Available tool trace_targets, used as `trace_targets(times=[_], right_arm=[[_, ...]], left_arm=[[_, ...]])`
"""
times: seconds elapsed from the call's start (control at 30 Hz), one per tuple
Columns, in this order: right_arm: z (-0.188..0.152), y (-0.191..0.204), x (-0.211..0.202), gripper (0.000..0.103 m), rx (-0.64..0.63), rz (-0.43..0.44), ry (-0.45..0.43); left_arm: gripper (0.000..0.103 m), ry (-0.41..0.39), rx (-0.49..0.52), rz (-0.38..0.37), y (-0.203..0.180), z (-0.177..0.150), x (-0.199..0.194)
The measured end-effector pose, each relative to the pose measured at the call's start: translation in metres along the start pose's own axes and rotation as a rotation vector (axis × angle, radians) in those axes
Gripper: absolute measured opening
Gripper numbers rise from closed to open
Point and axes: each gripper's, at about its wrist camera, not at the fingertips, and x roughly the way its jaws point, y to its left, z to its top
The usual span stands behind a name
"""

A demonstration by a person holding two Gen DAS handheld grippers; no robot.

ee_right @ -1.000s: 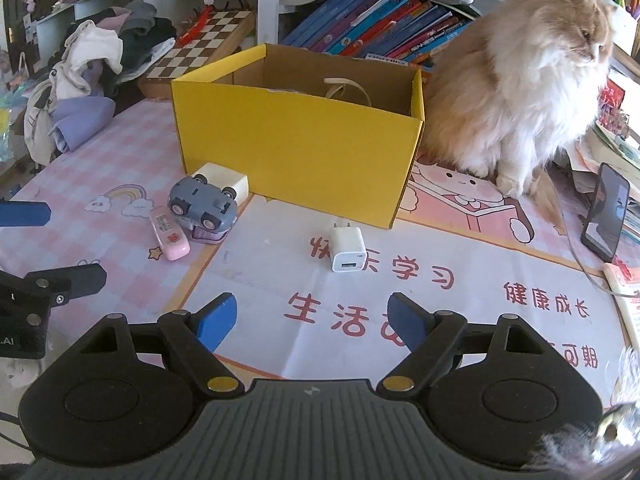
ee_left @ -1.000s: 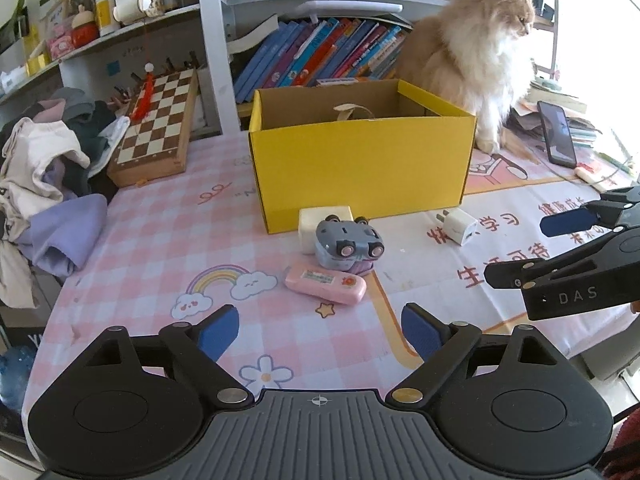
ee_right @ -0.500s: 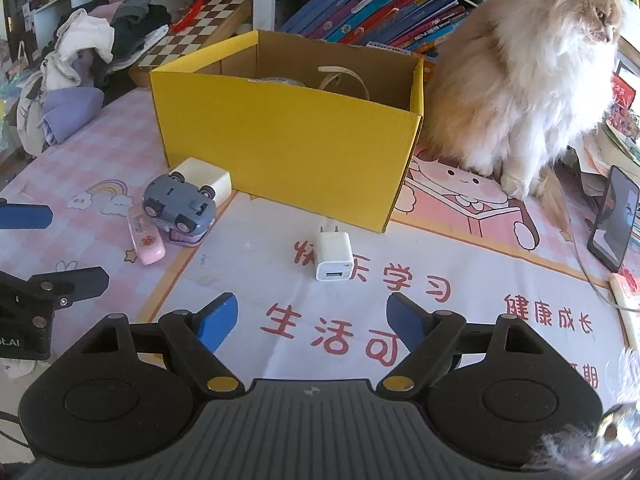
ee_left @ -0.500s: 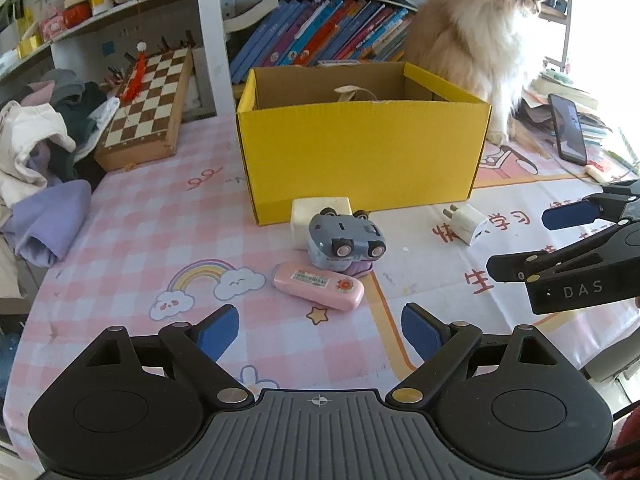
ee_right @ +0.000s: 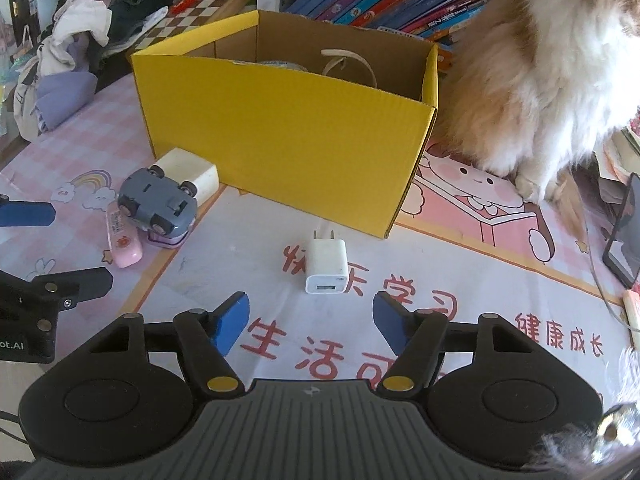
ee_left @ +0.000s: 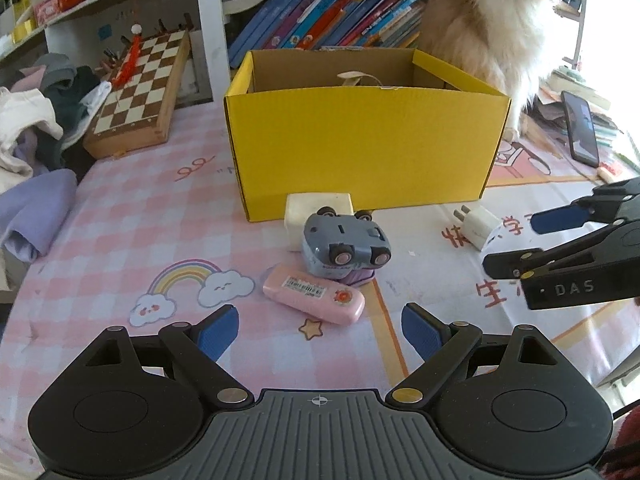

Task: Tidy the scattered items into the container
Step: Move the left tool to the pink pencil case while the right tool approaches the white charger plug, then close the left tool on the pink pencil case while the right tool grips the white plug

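Note:
An open yellow cardboard box (ee_left: 360, 148) (ee_right: 280, 140) stands on the table. In front of it lie a cream block (ee_left: 316, 212), an overturned grey toy car (ee_left: 344, 248) (ee_right: 158, 204) resting on a purple thing, and a pink case (ee_left: 314, 298) (ee_right: 122, 236). A white plug charger (ee_right: 326, 266) (ee_left: 476, 226) lies to their right. My left gripper (ee_left: 320, 332) is open just short of the pink case. My right gripper (ee_right: 310, 320) is closing just short of the charger, nothing between its pads.
A long-haired cat (ee_right: 540, 80) sits right of the box. A phone (ee_right: 624, 236) leans at the right edge. A chessboard (ee_left: 140, 88) and a heap of clothes (ee_left: 28, 128) lie at the left. Books (ee_left: 320, 20) fill the shelf behind.
Both grippers have moved forward and slightly down toward the items, which now look larger. The right gripper's fingers stand closer together than before.

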Motion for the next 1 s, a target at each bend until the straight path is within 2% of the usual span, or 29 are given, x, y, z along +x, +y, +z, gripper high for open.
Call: trace_targets(times=[0.33, 0.57, 1.0], right_arm=[[0.012, -0.008, 0.018, 0.062, -0.029, 0.018, 0.026], [0.017, -0.014, 0.029, 0.061, -0.036, 0.031, 0.044], [0.024, -0.018, 0.044, 0.055, -0.038, 0.055, 0.067]], left_arm=[[0.090, 0.028, -0.036, 0.018, 0.000, 0.007, 0.021], [0.090, 0.052, -0.024, 0.029, -0.005, 0.011, 0.036], [0.088, 0.082, -0.050, 0.051, -0.001, 0.015, 0.048]])
